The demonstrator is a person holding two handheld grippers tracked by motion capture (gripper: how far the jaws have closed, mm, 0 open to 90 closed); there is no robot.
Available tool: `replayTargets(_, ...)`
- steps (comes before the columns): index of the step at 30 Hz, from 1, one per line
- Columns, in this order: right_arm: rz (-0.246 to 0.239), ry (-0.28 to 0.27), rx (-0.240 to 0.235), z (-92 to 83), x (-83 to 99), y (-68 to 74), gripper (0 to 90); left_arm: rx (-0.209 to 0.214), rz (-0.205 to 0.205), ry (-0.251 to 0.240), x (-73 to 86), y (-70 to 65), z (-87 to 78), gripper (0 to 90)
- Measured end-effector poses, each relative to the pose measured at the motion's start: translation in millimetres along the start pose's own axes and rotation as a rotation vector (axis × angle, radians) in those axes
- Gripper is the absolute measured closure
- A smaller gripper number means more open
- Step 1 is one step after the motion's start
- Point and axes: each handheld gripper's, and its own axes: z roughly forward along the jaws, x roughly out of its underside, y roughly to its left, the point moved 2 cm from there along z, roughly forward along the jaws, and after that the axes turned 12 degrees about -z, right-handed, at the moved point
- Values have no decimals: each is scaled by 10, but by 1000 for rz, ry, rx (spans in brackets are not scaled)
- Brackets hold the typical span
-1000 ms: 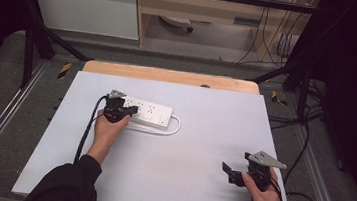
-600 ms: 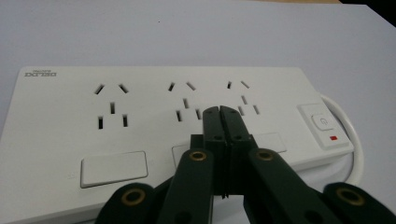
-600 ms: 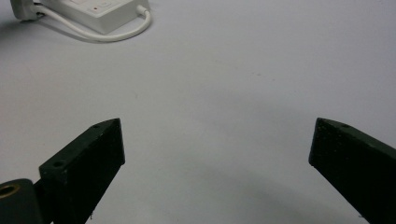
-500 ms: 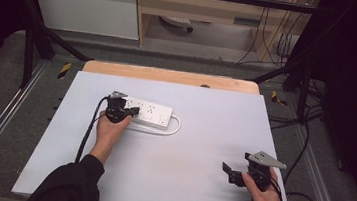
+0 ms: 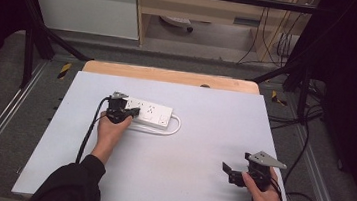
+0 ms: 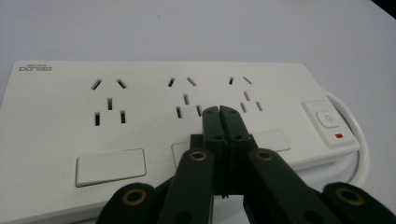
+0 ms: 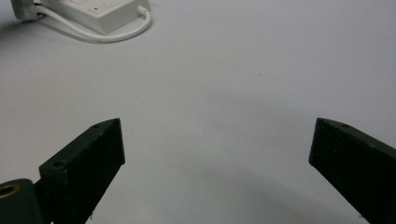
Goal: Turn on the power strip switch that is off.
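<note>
White plastic power strip, three socket groups, lying flat on the pale grey worktop toward its far left part, white cord looped along its near side.

High view: left gripper over the strip's left end, hand behind it; right gripper near the worktop's near right corner, well apart from the strip.

Left gripper view: black jaws pressed together, nothing between them, tips over the strip's top face beside the middle sockets; rocker switch with red mark at the strip's right end.

Right gripper view: jaws spread wide above bare worktop; strip end and cord at the top left.
</note>
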Motion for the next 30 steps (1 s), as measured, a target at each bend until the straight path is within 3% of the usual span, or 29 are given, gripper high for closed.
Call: replayTargets(30, -3, 1, -4, 0, 0, 4, 39, 10, 1, -1, 14, -4, 5, 900)
